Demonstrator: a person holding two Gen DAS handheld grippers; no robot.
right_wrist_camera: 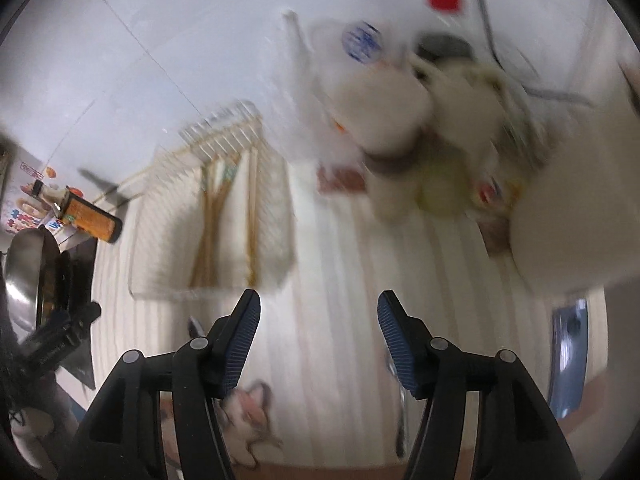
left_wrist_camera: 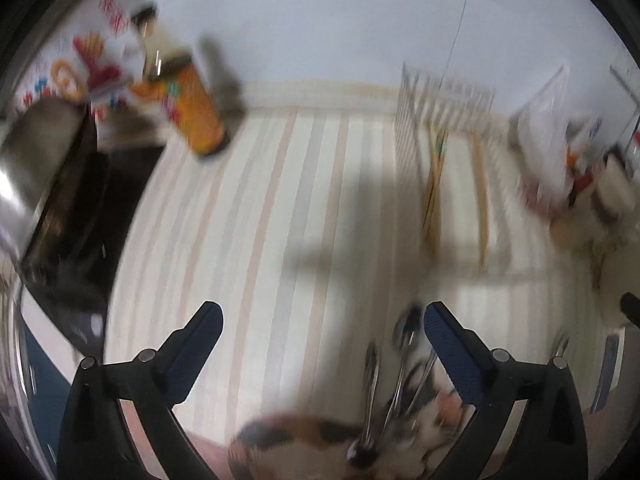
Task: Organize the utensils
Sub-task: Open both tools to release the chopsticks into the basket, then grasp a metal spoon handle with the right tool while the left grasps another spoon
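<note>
Both views are motion-blurred. In the left wrist view, my left gripper [left_wrist_camera: 322, 320] is open and empty above a striped tablecloth [left_wrist_camera: 280, 208]. Several metal spoons [left_wrist_camera: 400, 368] lie on a cat-print mat [left_wrist_camera: 304, 440] near its right finger. A clear utensil tray [left_wrist_camera: 448, 160] holding wooden chopsticks [left_wrist_camera: 434, 184] sits further back on the right. In the right wrist view, my right gripper [right_wrist_camera: 318, 300] is open and empty, just in front of the same tray [right_wrist_camera: 216, 216] with its chopsticks [right_wrist_camera: 252, 216]. A metal utensil [right_wrist_camera: 402, 408] lies by its right finger.
An orange bottle [left_wrist_camera: 196, 108] and a metal pot [left_wrist_camera: 36, 160] stand at the left; the bottle also shows in the right wrist view [right_wrist_camera: 90, 216]. White cups and packets [right_wrist_camera: 420, 120] crowd the far right. A plastic bag [left_wrist_camera: 548, 136] sits behind the tray.
</note>
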